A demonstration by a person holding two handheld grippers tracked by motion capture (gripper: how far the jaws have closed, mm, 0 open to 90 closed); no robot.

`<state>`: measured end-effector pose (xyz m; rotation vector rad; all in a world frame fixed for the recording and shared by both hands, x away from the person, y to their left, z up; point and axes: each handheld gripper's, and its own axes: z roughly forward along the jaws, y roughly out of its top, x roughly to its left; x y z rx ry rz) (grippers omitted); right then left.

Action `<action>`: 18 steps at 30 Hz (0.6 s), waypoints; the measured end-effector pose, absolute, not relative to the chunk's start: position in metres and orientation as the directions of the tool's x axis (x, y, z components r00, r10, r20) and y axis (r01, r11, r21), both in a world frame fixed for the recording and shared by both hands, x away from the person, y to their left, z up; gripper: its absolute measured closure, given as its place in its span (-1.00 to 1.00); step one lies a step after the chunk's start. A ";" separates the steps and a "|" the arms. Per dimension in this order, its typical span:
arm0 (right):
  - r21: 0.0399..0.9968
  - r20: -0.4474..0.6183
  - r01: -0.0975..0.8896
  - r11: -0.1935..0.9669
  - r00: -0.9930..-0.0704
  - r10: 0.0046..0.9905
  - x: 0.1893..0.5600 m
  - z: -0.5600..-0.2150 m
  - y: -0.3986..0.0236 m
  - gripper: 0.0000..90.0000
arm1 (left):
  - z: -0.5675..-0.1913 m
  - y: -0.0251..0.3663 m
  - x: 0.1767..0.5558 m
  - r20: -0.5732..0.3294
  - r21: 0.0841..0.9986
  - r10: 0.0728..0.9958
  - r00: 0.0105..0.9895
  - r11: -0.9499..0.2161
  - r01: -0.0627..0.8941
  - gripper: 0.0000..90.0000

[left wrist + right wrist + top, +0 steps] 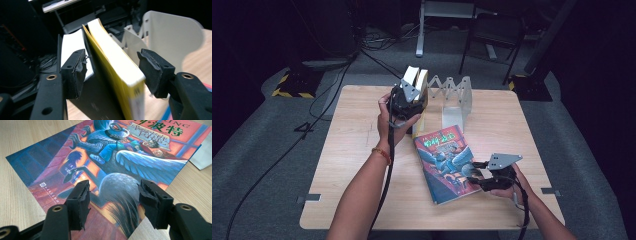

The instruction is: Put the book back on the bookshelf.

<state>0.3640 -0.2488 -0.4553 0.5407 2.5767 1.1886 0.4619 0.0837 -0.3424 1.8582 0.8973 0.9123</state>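
At 12 o'clock on the table (362,200), left gripper (112,72) straddles upright yellow book (117,67) beside black book (100,100), pads released. Right gripper (113,200) at 4 o'clock, unclenched, hovers over illustrated book (120,165) lying flat.

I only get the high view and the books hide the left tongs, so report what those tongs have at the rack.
Observer: The left tongs stand open around two upright books, a yellow book and a black-covered book.
Operator: Check the yellow side.
Observer: The pad on that side stands clear of the yellow book's page edge.
Operator: Now report the right tongs.
Observer: The right tongs are open above the illustrated book, whose cover lies flat beneath them, not between the pads.
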 end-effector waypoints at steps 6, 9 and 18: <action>0.768 -0.072 0.227 0.599 -0.899 0.433 0.364 -0.455 -0.248 -0.06 | -0.354 0.094 0.435 0.206 0.918 0.835 0.510 -0.345 0.195 -0.10; 0.767 -0.071 0.230 0.599 -0.898 0.435 0.363 -0.455 -0.248 -0.06 | -0.366 0.099 0.427 0.188 0.916 0.830 0.524 -0.341 0.212 0.02; 0.767 -0.074 0.229 0.599 -0.896 0.437 0.363 -0.455 -0.247 -0.05 | -0.409 0.096 0.436 0.184 0.860 0.810 0.556 -0.407 0.308 0.55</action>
